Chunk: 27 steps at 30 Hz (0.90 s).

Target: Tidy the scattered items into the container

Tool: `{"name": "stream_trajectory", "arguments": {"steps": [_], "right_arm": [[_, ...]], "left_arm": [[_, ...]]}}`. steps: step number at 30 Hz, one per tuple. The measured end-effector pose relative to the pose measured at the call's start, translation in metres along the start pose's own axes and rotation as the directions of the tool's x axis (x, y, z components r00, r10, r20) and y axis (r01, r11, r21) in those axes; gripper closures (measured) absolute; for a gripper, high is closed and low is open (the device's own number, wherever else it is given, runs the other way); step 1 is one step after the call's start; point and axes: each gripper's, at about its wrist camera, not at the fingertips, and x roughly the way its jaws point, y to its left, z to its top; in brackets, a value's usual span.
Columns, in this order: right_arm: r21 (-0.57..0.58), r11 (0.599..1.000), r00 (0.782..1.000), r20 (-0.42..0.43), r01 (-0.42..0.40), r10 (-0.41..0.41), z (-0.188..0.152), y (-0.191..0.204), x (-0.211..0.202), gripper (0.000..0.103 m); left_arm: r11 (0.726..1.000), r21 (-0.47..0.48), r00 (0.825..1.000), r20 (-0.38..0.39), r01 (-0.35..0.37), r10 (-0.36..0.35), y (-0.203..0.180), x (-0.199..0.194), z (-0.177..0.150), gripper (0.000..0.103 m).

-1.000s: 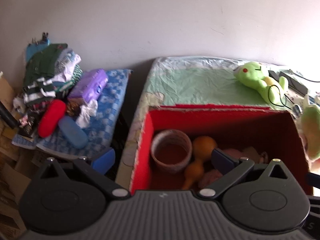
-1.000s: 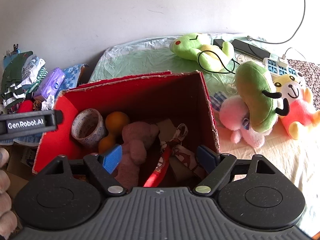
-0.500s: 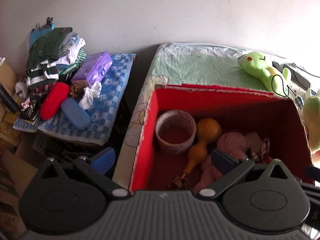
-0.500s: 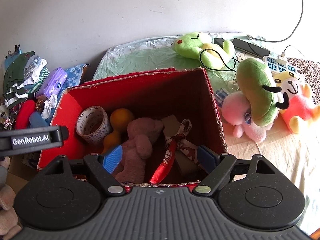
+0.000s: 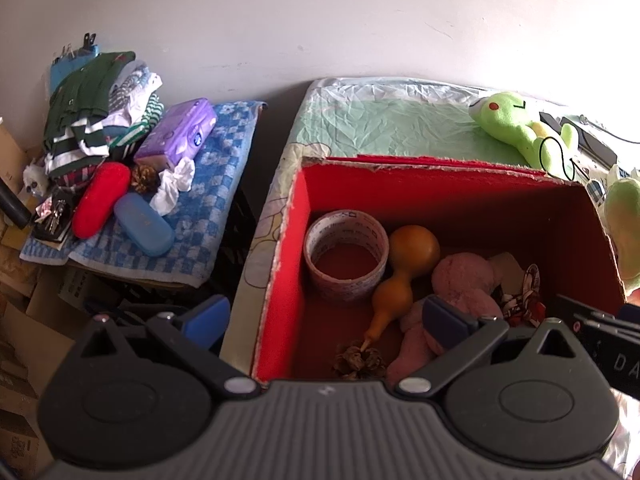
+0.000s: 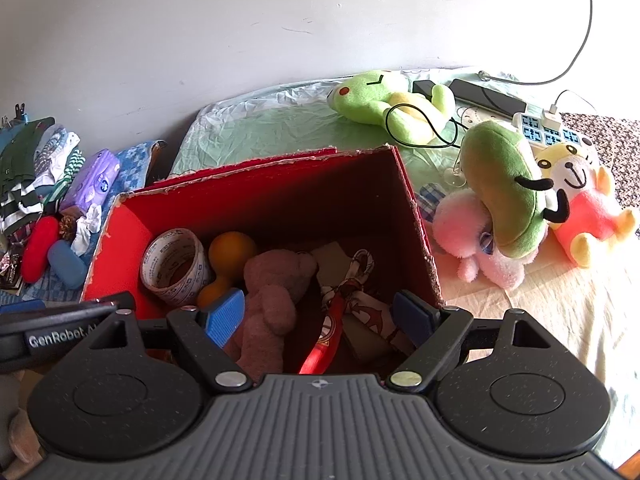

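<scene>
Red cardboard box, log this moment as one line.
red cardboard box: tape roll, orange gourd, pink plush inside | left gripper open | right gripper open | avocado plush outside

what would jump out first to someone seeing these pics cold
The bright red box in the middle, already holding a tape roll, an orange gourd and a brownish-pink plush. Next, the plush toys on the bed to its right: an avocado lying over a pink one, beside a yellow bear.
</scene>
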Motion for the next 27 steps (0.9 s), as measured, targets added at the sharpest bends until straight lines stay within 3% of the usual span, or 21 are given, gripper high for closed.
{"name": "stream_trajectory", "arguments": {"steps": [11, 27], "right_arm": [[0.024, 0.999, 0.999, -0.035, -0.023, 0.024, -0.004, -0.01, 0.011, 0.019], [0.011, 0.998, 0.995, -0.071, -0.062, 0.063, -0.007, -0.016, 0.034, 0.027]], "left_arm": [[0.999, 0.01, 0.997, -0.069, 0.04, -0.04, -0.013, 0.021, -0.004, 0.001], [0.997, 0.062, 0.991, -0.132, 0.036, -0.028, -0.028, 0.052, -0.008, 0.001]]}}
